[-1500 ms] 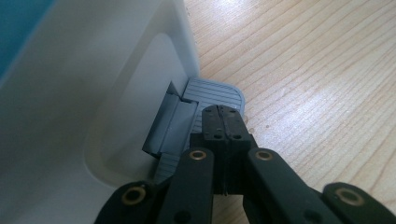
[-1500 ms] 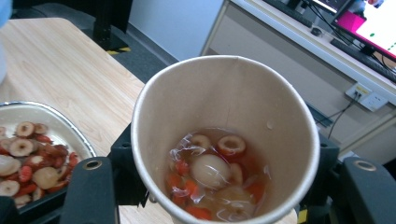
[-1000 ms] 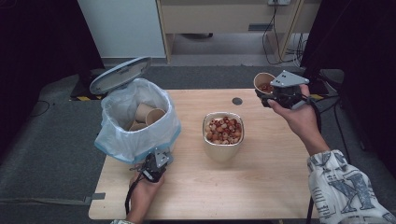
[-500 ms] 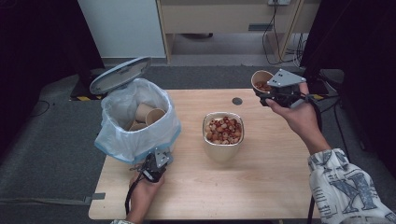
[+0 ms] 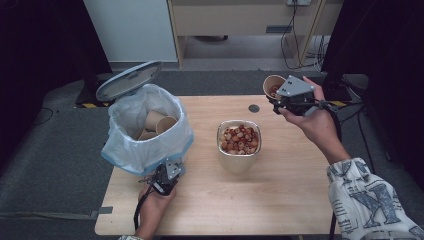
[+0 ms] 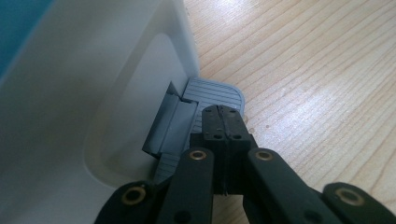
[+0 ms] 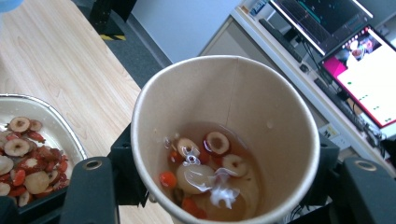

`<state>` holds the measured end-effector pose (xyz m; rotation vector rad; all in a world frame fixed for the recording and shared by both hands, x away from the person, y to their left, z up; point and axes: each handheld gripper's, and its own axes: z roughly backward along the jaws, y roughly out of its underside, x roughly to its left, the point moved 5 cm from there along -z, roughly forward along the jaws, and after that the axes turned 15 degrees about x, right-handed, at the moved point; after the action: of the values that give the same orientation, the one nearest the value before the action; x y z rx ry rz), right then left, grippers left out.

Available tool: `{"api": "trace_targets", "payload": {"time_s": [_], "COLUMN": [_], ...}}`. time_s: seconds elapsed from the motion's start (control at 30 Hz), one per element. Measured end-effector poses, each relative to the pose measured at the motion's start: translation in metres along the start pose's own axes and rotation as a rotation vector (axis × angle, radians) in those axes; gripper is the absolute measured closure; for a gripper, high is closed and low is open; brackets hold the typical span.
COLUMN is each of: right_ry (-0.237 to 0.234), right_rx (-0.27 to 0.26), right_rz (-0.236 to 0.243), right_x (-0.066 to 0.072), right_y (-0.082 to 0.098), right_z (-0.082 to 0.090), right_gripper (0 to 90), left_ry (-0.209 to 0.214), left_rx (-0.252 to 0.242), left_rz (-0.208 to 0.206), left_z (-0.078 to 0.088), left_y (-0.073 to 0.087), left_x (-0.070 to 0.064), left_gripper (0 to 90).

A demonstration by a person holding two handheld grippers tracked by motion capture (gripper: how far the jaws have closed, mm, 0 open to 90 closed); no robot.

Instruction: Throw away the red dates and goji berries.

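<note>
The right tongs (image 5: 276, 98) are clenched around a paper cup (image 5: 273, 86), held up above the far right corner of the bench (image 5: 280, 200), well apart from everything standing on it. In the right gripper view the cup (image 7: 224, 140) sits between the two black jaws, one on each side of its wall, and it holds some liquid with slices of dried fruit and small red berries at the bottom. The cup leans a little toward the middle of the bench.

The left tongs (image 5: 169, 172) are pinched fully together with nothing between them. In the left gripper view their tips (image 6: 223, 122) rest on the grey foot pedal (image 6: 212, 93) at the base of a white bin (image 6: 116, 93). From above, that bin (image 5: 120, 150) stands at the near left of the bench, lined with a pale plastic bag, its lid (image 5: 129, 80) tipped up and open. Several used paper cups (image 5: 157, 124) lie inside it.

Near the middle of the bench stands a metal bowl (image 5: 239, 162) heaped with the same sliced dried fruit, between the bin and the raised cup
</note>
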<state>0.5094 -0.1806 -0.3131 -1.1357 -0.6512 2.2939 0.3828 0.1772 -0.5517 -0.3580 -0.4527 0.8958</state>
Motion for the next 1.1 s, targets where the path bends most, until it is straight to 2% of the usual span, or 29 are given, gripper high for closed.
{"api": "trace_targets", "payload": {"time_s": [0.1, 0.17, 0.2, 0.43, 0.57, 0.77, 0.9, 0.93, 0.97, 1.0, 1.1], "right_ry": [0.014, 0.028, 0.028, 0.055, 0.066, 0.059, 0.063, 0.08, 0.08, 0.098, 0.105], "right_rx": [0.001, -0.001, -0.001, -0.01, -0.012, -0.013, -0.015, -0.01, -0.01, -0.001, 0.004], "right_rz": [0.026, 0.071, 0.071, 0.157, 0.182, 0.191, 0.217, 0.239, 0.239, 0.265, 0.284], "right_x": [0.001, 0.003, 0.003, 0.012, 0.013, 0.015, 0.019, 0.021, 0.021, 0.022, 0.023], "right_y": [-0.002, -0.005, -0.005, -0.01, -0.012, -0.016, -0.019, -0.021, -0.021, -0.022, -0.023], "right_z": [0.001, 0.001, 0.001, 0.001, 0.002, 0.004, 0.004, 0.004, 0.004, 0.004, 0.004], "right_gripper": [34.9, 34.9, 34.9, 35.1, 35.1, 35.0, 35.0, 35.1, 35.1, 35.1, 35.1], "left_ry": [0.0, 0.001, 0.001, 0.0, 0.0, 0.001, 0.0, 0.0, 0.0, 0.001, 0.001], "left_rx": [0.0, -0.001, -0.001, 0.0, -0.003, -0.003, -0.003, -0.003, -0.003, -0.003, -0.003], "left_rz": [0.0, 0.002, 0.002, 0.001, 0.004, 0.004, 0.004, 0.004, 0.004, 0.005, 0.004], "left_z": [0.0, 0.0, 0.0, 0.0, 0.0, 0.0, 0.0, 0.0, 0.0, 0.0, 0.0], "left_y": [0.0, 0.0, 0.0, 0.0, 0.0, 0.0, 0.0, 0.0, 0.0, 0.0, 0.0], "left_x": [0.0, 0.0, 0.0, 0.0, 0.0, 0.0, 0.0, 0.0, 0.0, 0.0, 0.0], "left_gripper": [89.8, 89.8, 89.8, 89.8, 89.8, 89.8, 89.8, 89.8, 89.8, 89.8, 89.8]}}
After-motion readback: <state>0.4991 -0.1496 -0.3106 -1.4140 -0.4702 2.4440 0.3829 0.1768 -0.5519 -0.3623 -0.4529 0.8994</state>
